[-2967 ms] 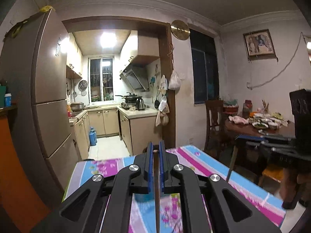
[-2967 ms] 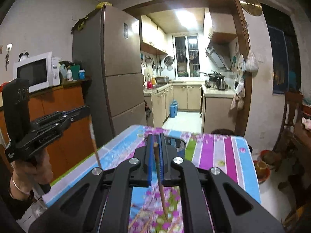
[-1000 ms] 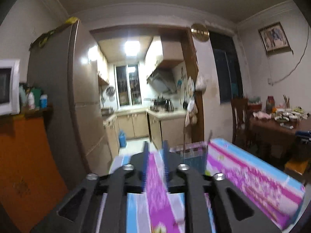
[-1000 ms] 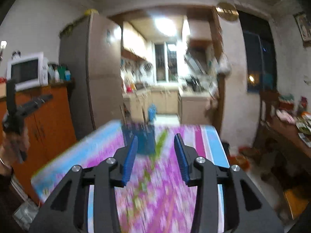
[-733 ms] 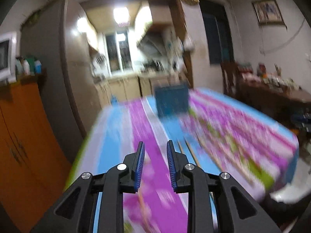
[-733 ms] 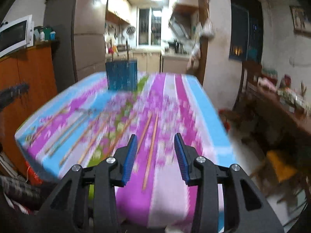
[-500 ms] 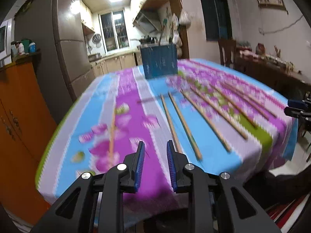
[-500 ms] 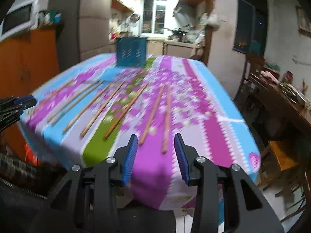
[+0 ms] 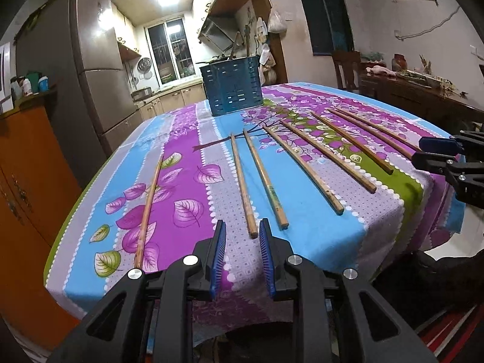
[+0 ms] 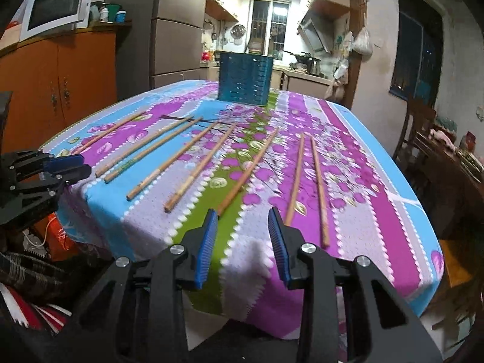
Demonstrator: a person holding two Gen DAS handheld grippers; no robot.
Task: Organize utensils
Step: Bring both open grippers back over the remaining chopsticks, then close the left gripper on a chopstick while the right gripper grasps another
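Note:
Several wooden chopsticks (image 9: 242,181) (image 10: 248,166) lie side by side on the flowered tablecloth (image 9: 187,157) (image 10: 378,181). A blue slotted utensil holder (image 9: 232,89) (image 10: 245,78) stands upright at the far end with a few sticks in it. My left gripper (image 9: 242,224) is open and empty at the near table edge, and one chopstick's near end lies just past its tips. My right gripper (image 10: 243,211) is open too, its jaws closing on nothing, with a chopstick end (image 10: 220,210) beside its left fingertip. Each gripper shows at the edge of the other view.
A tall fridge (image 9: 90,60) and an orange cabinet (image 10: 60,84) with a microwave (image 10: 56,6) stand to the left. A dark dining table (image 9: 423,96) with a chair and dishes stands to the right. The kitchen lies behind the holder.
Three seconds ago each gripper held a chopstick; both are empty now. Both have dropped from up near the holder to the table's near edge. The right jaws have narrowed a little.

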